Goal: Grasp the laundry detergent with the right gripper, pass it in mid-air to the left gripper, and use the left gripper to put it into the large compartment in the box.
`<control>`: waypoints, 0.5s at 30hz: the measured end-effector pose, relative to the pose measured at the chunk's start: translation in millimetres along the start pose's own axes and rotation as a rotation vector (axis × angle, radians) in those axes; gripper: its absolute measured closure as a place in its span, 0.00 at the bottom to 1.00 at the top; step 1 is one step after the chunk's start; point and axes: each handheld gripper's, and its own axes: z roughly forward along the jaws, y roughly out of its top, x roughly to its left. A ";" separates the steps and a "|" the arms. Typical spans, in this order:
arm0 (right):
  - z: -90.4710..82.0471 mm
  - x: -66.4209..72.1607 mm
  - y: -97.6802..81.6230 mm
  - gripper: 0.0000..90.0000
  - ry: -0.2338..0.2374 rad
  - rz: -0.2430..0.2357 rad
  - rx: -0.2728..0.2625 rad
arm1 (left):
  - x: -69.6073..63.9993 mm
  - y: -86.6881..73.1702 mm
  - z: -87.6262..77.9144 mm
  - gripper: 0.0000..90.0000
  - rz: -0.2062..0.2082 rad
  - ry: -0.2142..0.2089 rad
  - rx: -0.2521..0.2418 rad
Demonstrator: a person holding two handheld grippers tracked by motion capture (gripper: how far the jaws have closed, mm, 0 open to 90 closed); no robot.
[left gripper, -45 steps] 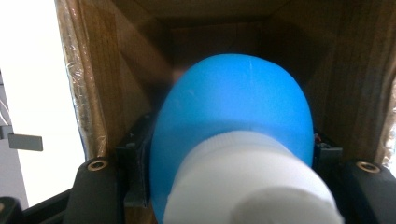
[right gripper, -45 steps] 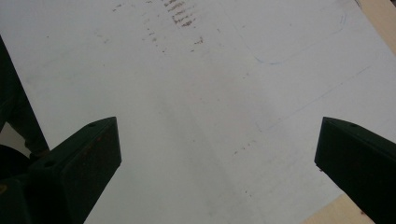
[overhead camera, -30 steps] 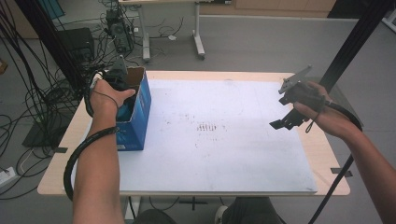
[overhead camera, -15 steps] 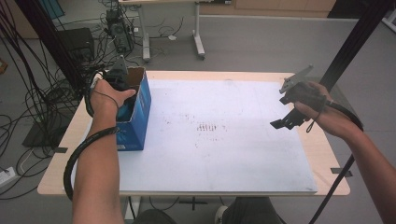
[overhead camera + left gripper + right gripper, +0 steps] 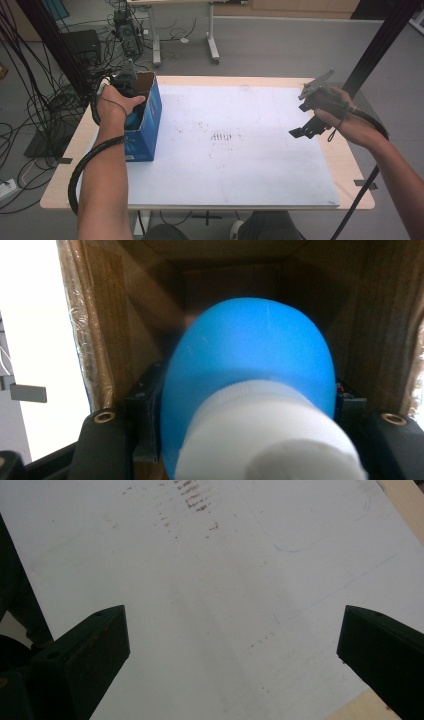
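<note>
Your left hand-held gripper (image 5: 131, 107) is plunged into the open top of the blue carton (image 5: 145, 131) at the bench's (image 5: 240, 200) left edge, jaws clamped either side of a smooth blue plastic bottle (image 5: 250, 375) with a ribbed white cap (image 5: 265, 437). Its long axis runs straight out ahead of the jaws, cap end nearest you, matte brown cardboard walls close on both sides. Your right hand-held gripper (image 5: 305, 127) hangs well apart over the scuffed white sheet (image 5: 210, 605), jaws spread wide and empty, so the left is the nearer hand.

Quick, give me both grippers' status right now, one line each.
Left gripper: shut on a blue bottle with a white cap, down inside the open blue box.
Right gripper: open, holding nothing, above the white sheet.
</note>
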 end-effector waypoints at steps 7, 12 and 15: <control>-0.3 0.4 0.5 0.00 -0.001 -0.002 0.002 | 0.5 -0.6 -0.1 0.40 -0.001 -0.002 -0.002; 0.1 1.0 0.3 0.00 0.002 -0.001 0.001 | 0.5 -1.6 -1.2 0.39 -0.004 -0.010 -0.012; 0.5 1.4 0.8 0.00 0.002 -0.005 0.001 | 1.0 -2.1 -6.3 0.35 -0.006 -0.010 -0.022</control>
